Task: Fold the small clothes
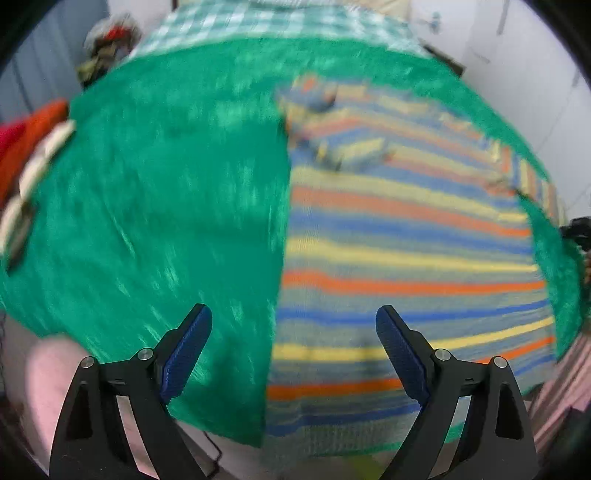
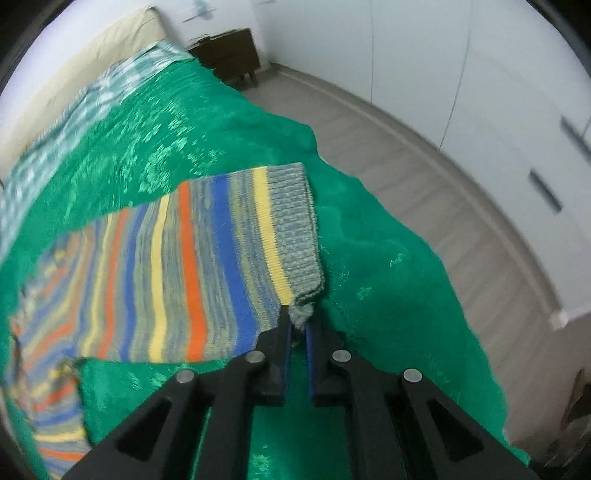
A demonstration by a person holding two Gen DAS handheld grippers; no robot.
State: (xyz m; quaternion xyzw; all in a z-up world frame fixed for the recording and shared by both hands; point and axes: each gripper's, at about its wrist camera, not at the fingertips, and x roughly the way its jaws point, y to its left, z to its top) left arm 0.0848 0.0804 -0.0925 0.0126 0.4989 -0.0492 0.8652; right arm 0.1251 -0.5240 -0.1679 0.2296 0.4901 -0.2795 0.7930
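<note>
A striped knit sweater (image 1: 406, 251) in blue, orange, yellow and grey lies flat on a green cover (image 1: 166, 203) over a bed. My left gripper (image 1: 293, 314) hangs open above the sweater's left edge, nothing between its blue pads. In the right wrist view one sleeve (image 2: 236, 258) of the sweater stretches out over the green cover (image 2: 388, 295), ending in a grey ribbed cuff (image 2: 295, 229). My right gripper (image 2: 298, 314) is shut on the near corner of that cuff; a tuft of grey knit shows between the fingertips.
A pile of red and pale clothes (image 1: 33, 147) lies at the bed's left edge, with more crumpled clothes (image 1: 107, 48) behind. A checked sheet (image 1: 258, 22) covers the far bed. A dark nightstand (image 2: 229, 55), bare floor (image 2: 443, 177) and white cupboards (image 2: 517, 110) lie to the right.
</note>
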